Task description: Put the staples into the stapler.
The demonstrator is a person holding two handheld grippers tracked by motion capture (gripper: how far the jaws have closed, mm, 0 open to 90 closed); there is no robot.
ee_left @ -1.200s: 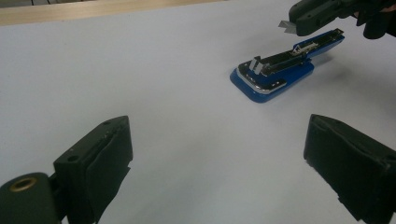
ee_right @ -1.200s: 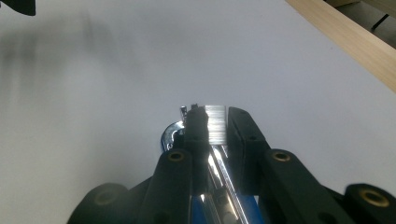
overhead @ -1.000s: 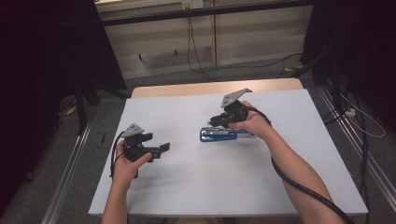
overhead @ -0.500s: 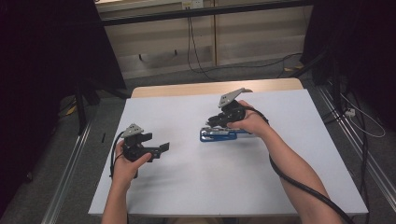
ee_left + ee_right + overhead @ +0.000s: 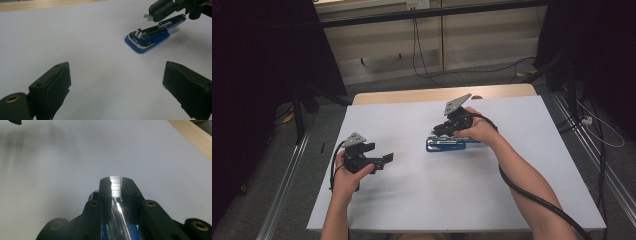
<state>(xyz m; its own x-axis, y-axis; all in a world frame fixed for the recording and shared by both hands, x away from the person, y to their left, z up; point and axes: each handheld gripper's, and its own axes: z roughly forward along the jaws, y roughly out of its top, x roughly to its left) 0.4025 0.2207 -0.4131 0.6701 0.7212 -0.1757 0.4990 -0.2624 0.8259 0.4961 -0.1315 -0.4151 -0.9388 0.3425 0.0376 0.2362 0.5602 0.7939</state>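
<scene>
Stapler opened flat, staple strip in right fingers

Stapler (image 5: pixel 447 145), blue, lies on the white desk (image 5: pixel 422 200) right of centre, its long axis running left-right across the desk in the high view. In the left gripper view the blue base (image 5: pixel 147 41) points its rounded chrome-edged end toward the near left, and the open top arm (image 5: pixel 172 20) runs off toward the upper right.

Right gripper (image 5: pixel 447 131) sits directly over the stapler, angled down at it. Its fingers (image 5: pixel 105 192) are clenched on a thin silvery strip of staples (image 5: pixel 115 186), which stands between the two pads; blue stapler body shows just beneath them at the bottom of that view.

Left gripper (image 5: pixel 382 160) is held well apart from the stapler, to its left and nearer the person, pointing toward it. Its fingers (image 5: pixel 53 85) are released, spread wide with bare desk between them.

The right gripper view gives the pinched strip; the high view hides it under the hand (image 5: pixel 477 131). The left gripper view gives the stapler's open magazine channel (image 5: pixel 150 30).
</scene>
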